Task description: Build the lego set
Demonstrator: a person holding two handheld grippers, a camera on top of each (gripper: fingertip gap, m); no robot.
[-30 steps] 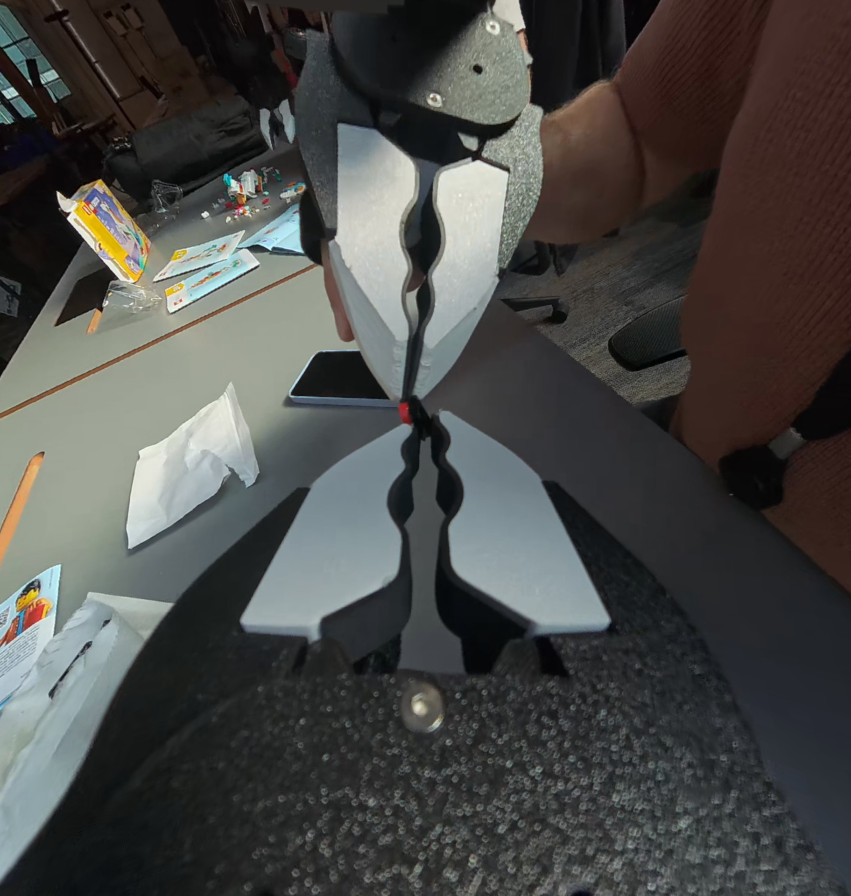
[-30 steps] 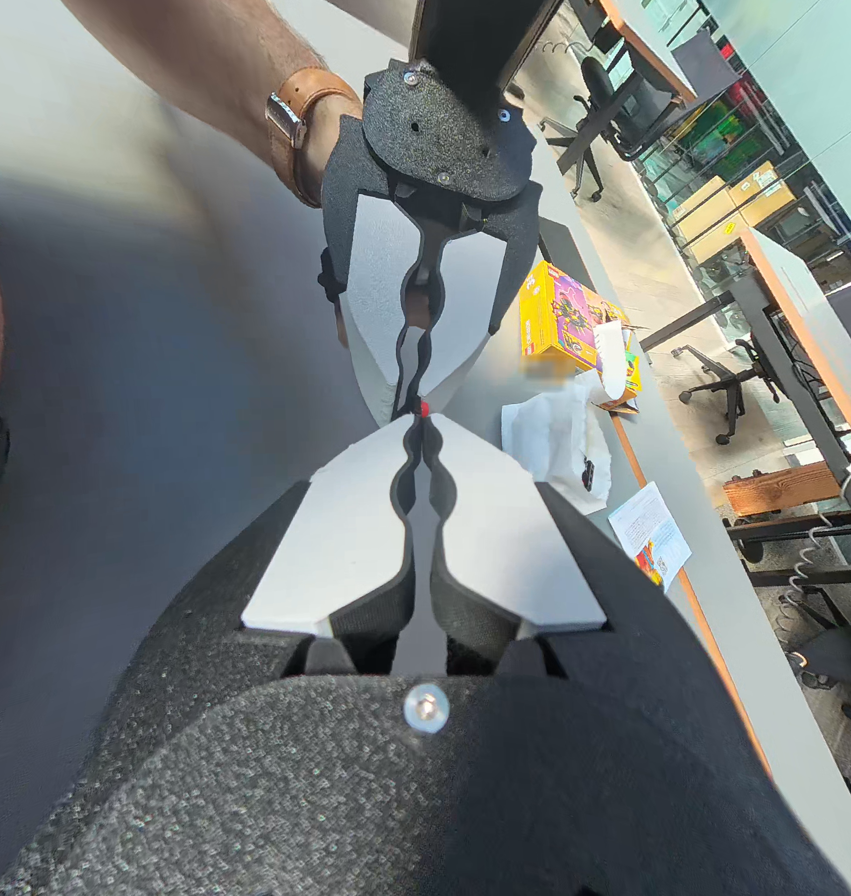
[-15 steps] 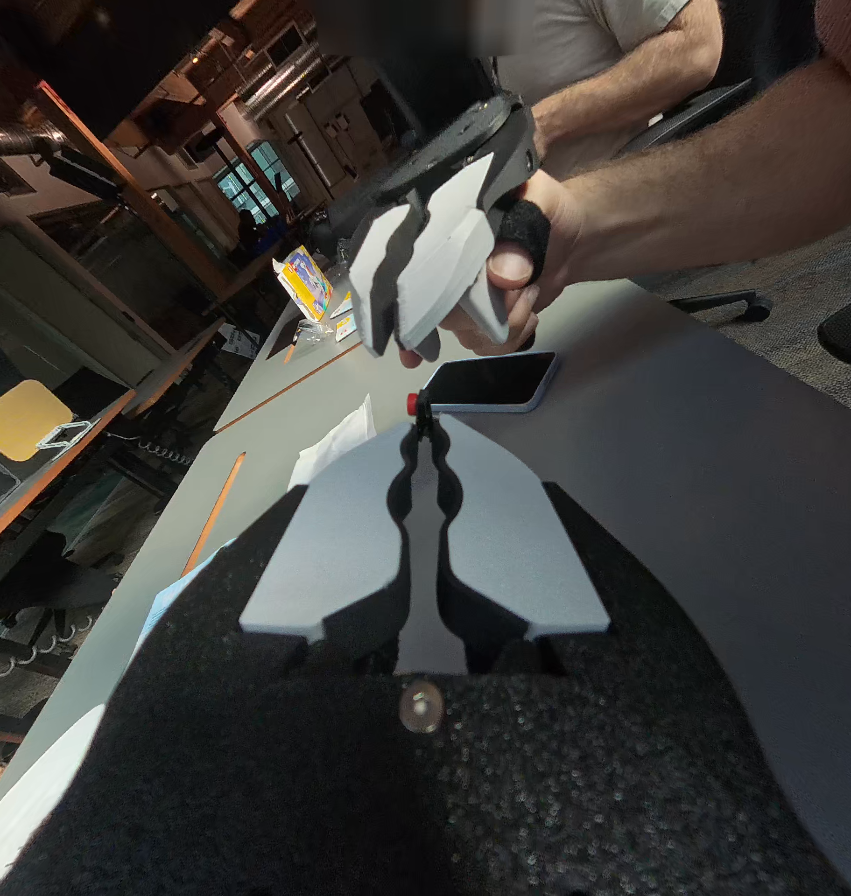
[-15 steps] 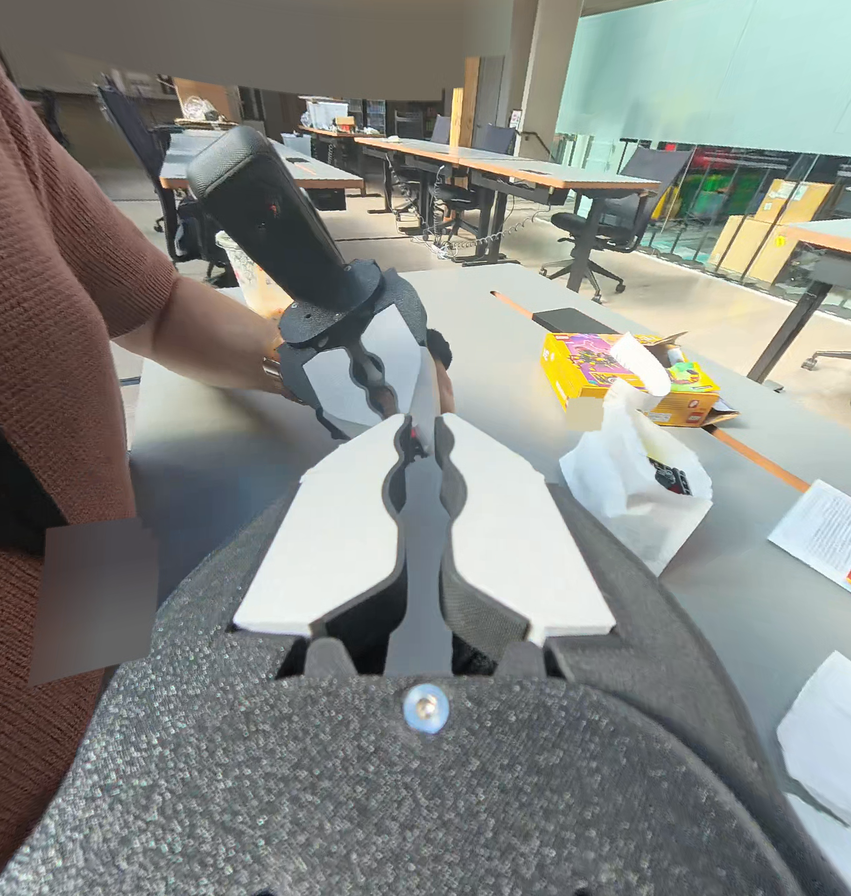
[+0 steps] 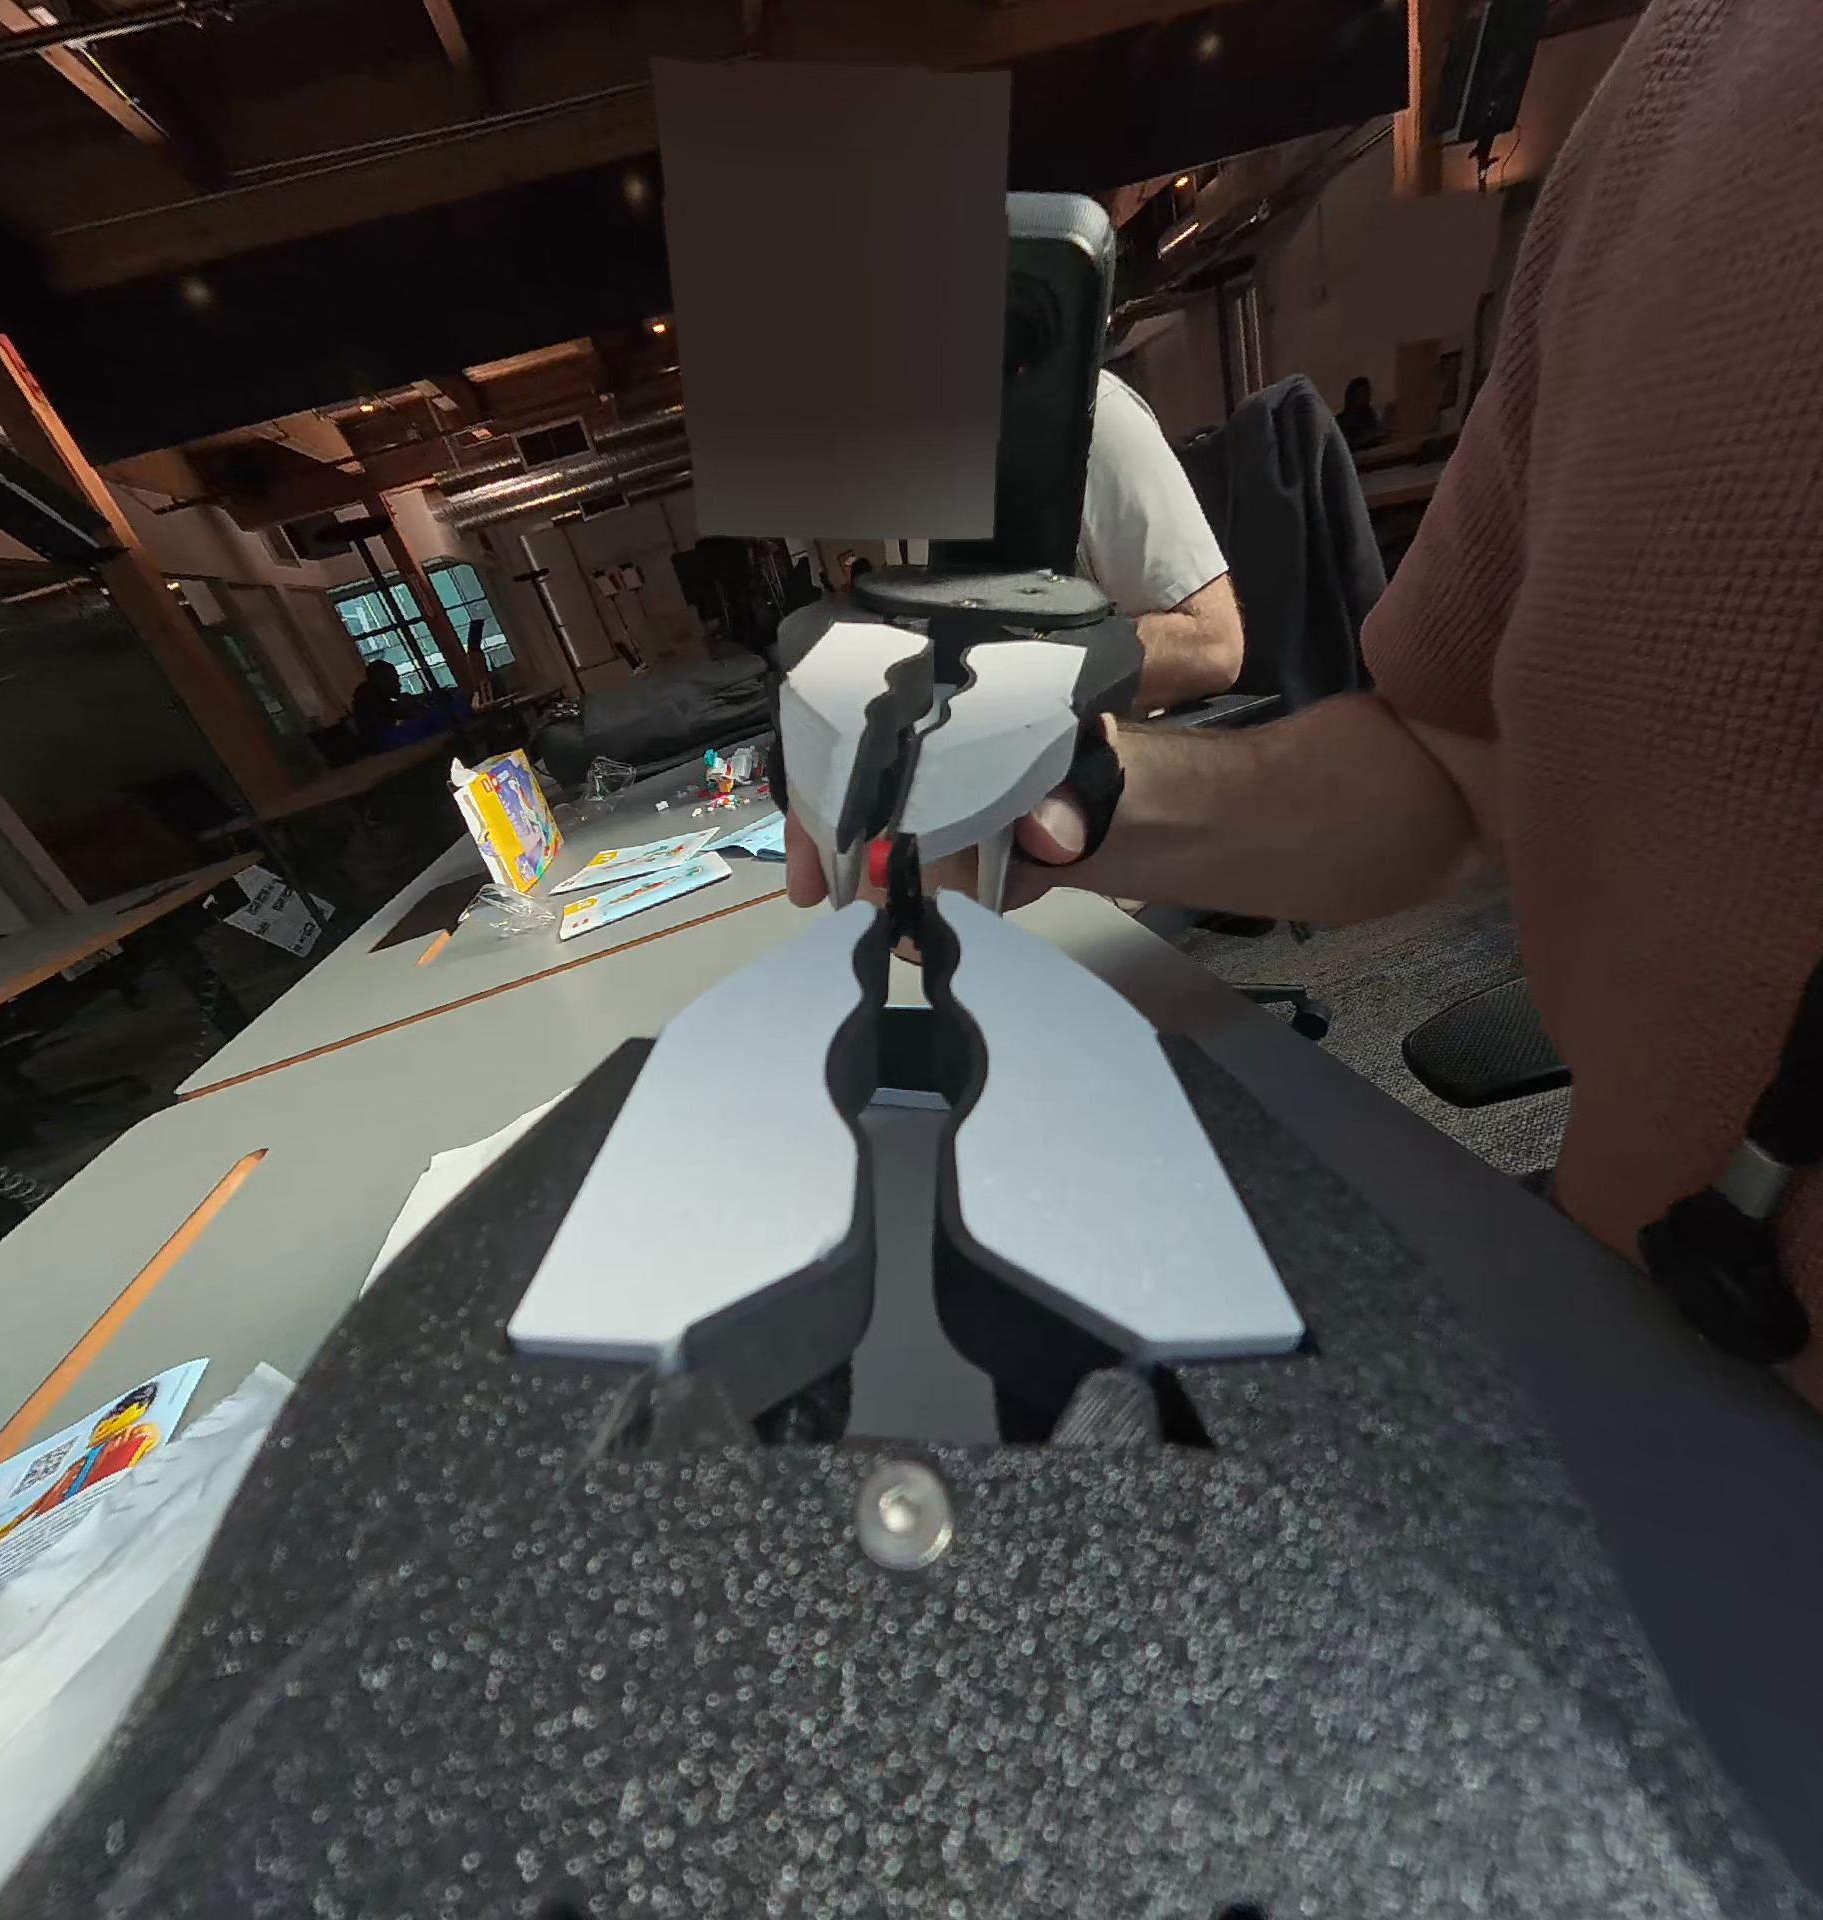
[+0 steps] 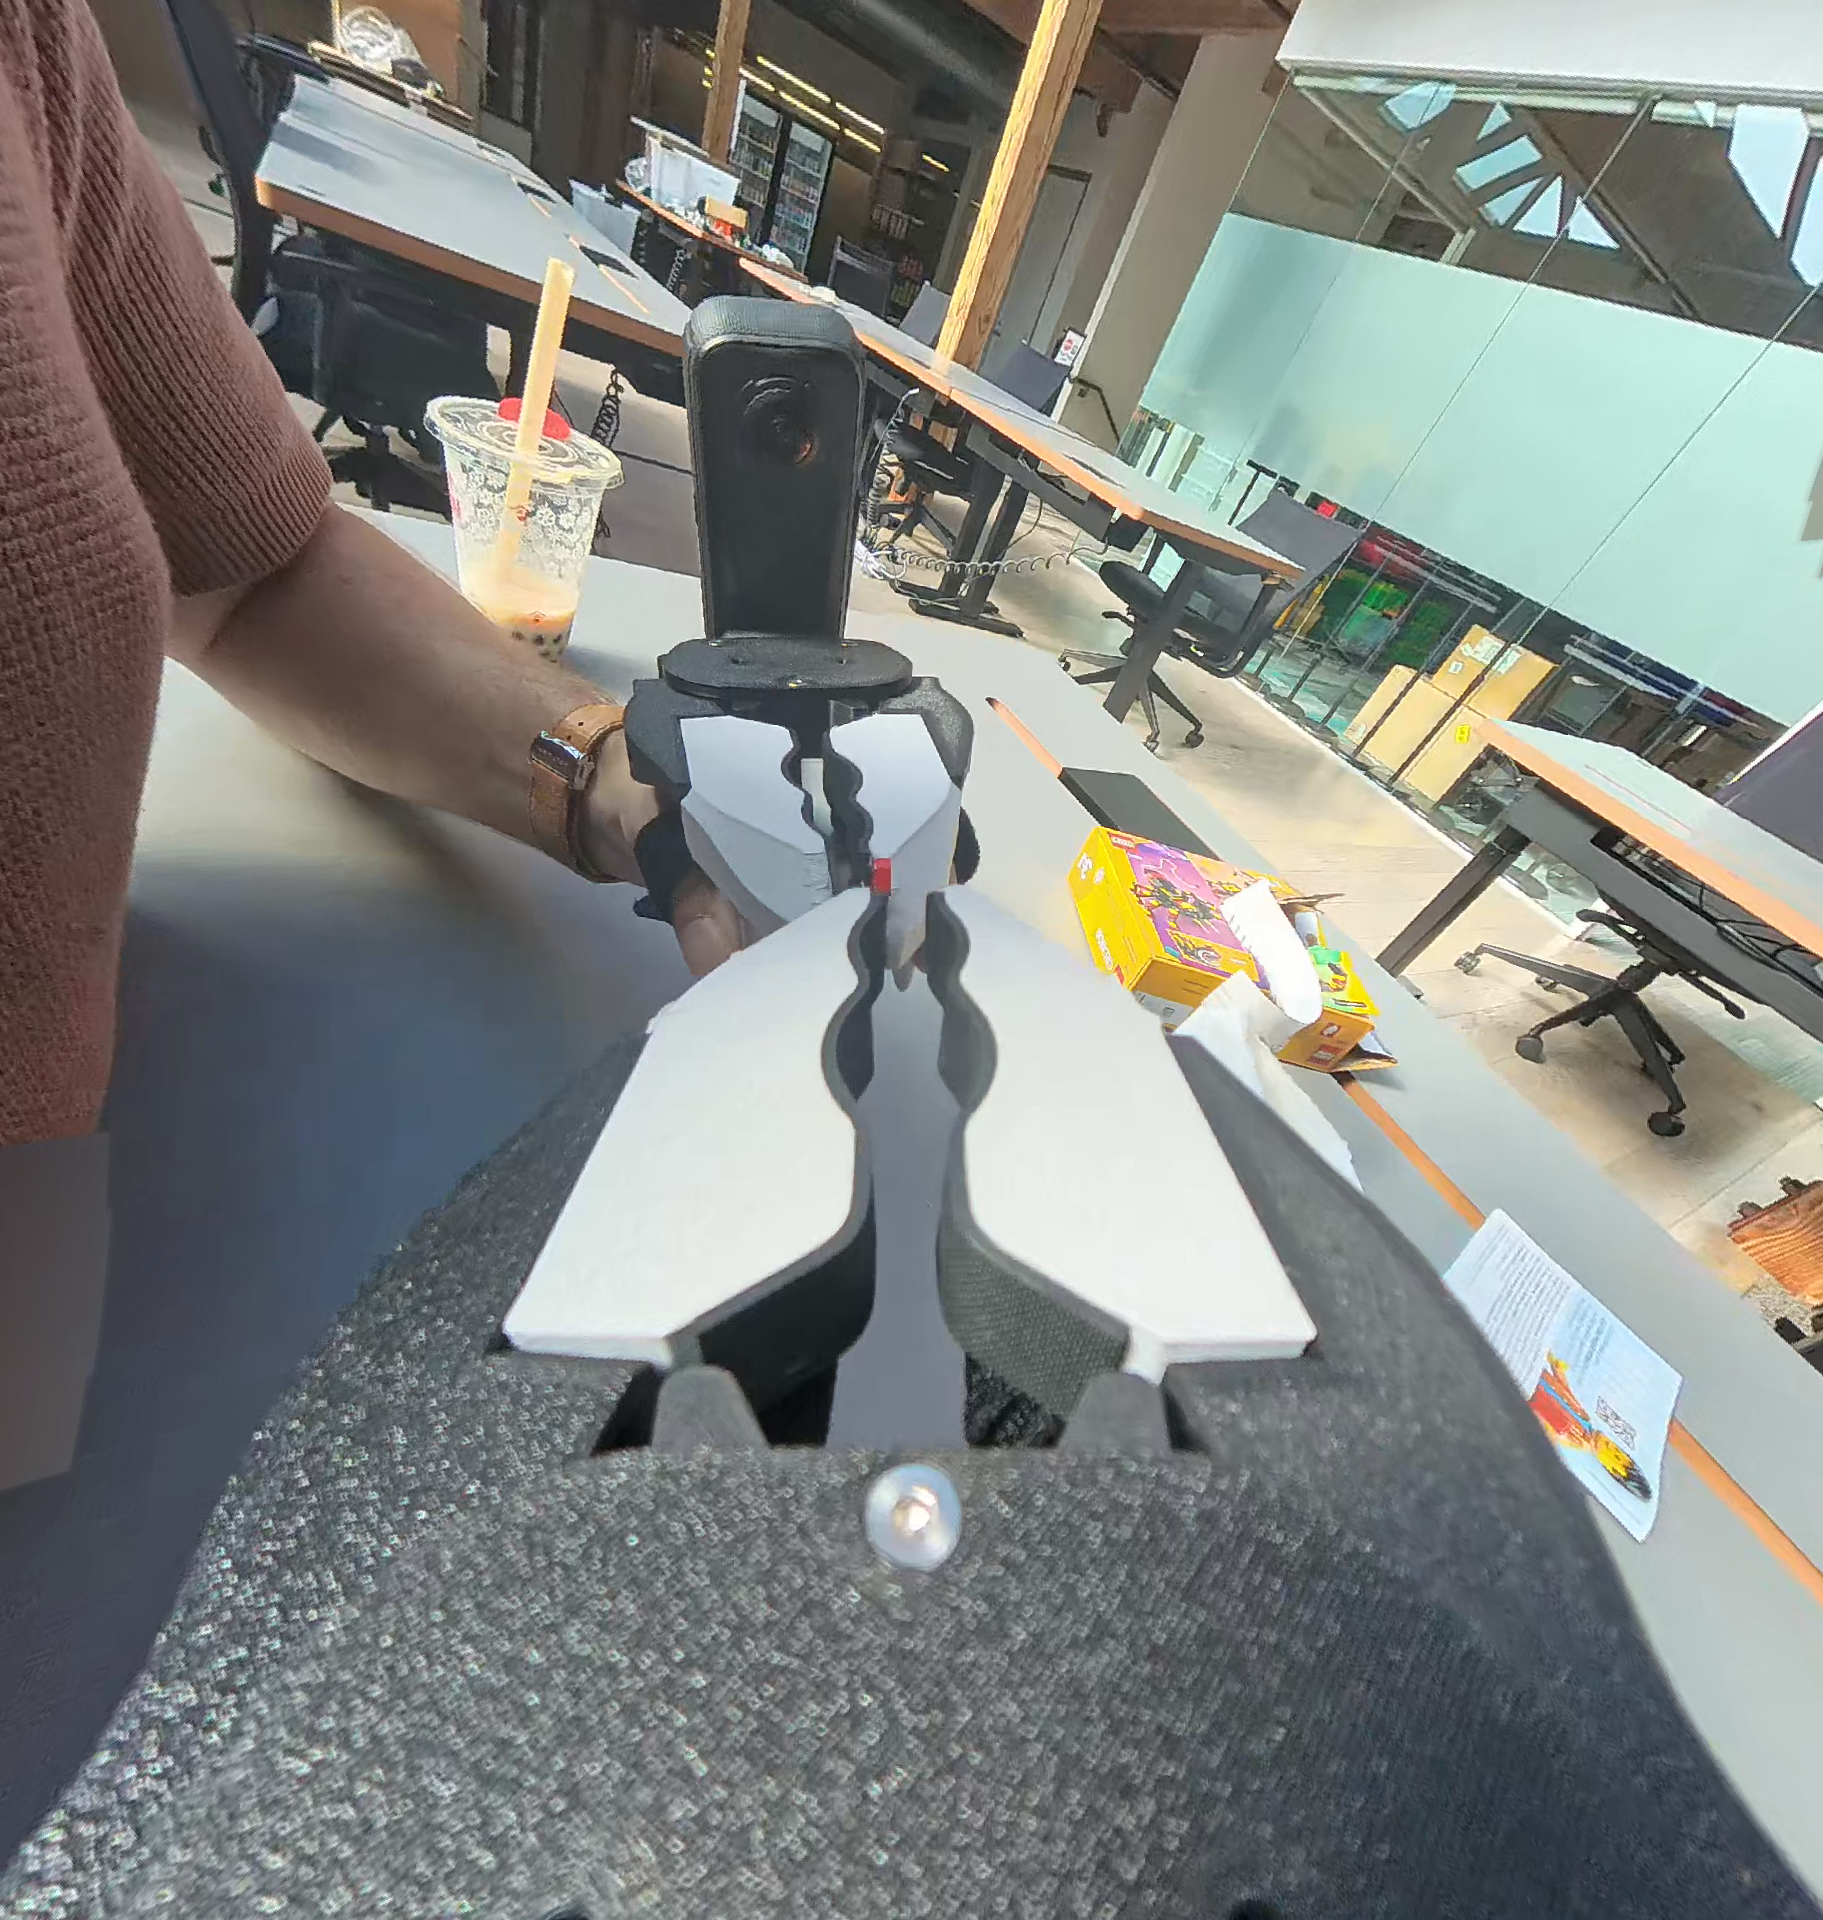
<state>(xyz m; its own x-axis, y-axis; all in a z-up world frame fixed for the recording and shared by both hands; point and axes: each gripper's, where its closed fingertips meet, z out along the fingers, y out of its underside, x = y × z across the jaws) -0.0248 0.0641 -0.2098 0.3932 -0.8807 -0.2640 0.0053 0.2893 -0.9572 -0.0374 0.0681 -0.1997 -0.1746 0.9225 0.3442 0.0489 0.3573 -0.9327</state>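
Note:
My left gripper (image 5: 902,909) is shut on a small black lego piece (image 5: 902,891) with a red stud (image 5: 879,857) at its far end, held above the grey table (image 5: 419,1060). My right gripper (image 5: 871,842) faces it tip to tip, and its tips reach the red stud. In the right wrist view my right gripper (image 6: 894,909) has its jaws nearly together with nothing seen between them. There the left gripper (image 6: 857,883) shows just beyond, with the red stud (image 6: 883,876) at its tip.
A yellow lego box (image 6: 1177,935), a crumpled white bag (image 6: 1260,1049) and a leaflet (image 6: 1572,1382) lie to the right. A drink cup with a straw (image 6: 517,520) stands behind the left arm. Another box (image 5: 507,831), booklets (image 5: 637,883) and loose bricks (image 5: 725,779) lie far back. Only a small space, under 4 cm, lies between the two pairs of fingers.
The grippers drew apart half a second ago and have come back tip to tip. Both now point level instead of down at the table. The left still holds the piece.

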